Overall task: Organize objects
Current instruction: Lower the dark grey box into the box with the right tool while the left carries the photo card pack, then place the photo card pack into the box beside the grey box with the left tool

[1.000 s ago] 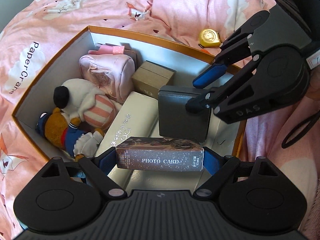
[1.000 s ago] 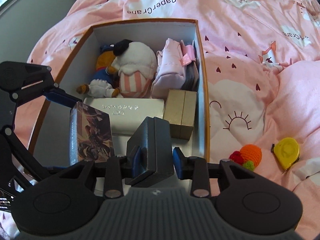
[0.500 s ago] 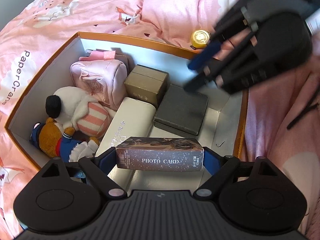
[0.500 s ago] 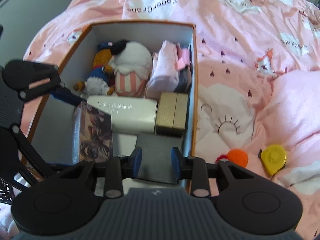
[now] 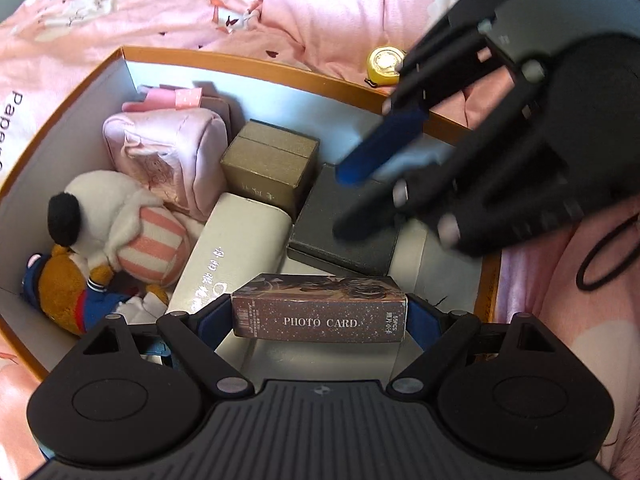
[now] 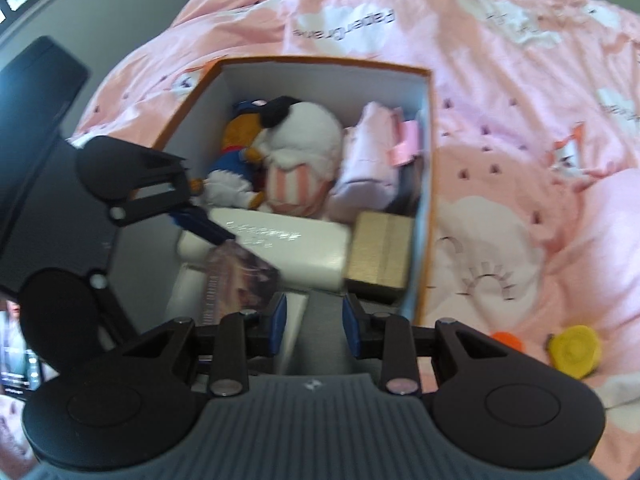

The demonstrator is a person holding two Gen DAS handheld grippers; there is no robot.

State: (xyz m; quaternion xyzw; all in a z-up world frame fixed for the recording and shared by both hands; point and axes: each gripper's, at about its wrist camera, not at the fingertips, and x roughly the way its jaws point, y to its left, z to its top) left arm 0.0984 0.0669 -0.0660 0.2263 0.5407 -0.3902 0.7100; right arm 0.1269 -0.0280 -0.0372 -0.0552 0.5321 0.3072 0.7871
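Note:
An orange-rimmed storage box (image 5: 248, 62) with white walls lies on a pink bed. My left gripper (image 5: 320, 316) is shut on a brown "PHOTO CARD" box (image 5: 320, 314) and holds it above the near end of the storage box. My right gripper (image 6: 314, 322) is open and empty above the dark grey box (image 5: 352, 232), which lies flat inside; it also shows blurred in the left wrist view (image 5: 368, 196). The storage box also holds a cream case (image 5: 236, 248), a gold box (image 5: 268, 166), a pink pouch (image 5: 168, 152) and plush toys (image 5: 116, 220).
A yellow tape measure (image 5: 384, 65) lies on the pink duvet beyond the box; it also shows in the right wrist view (image 6: 574, 350) next to an orange knitted toy (image 6: 508, 340). A black hair tie (image 5: 608, 256) lies at right. A dark screen (image 6: 36, 96) stands at left.
My right gripper let go of the dark grey box, which now lies flat in the storage box, and lifted away open. My left gripper still holds the photo card box.

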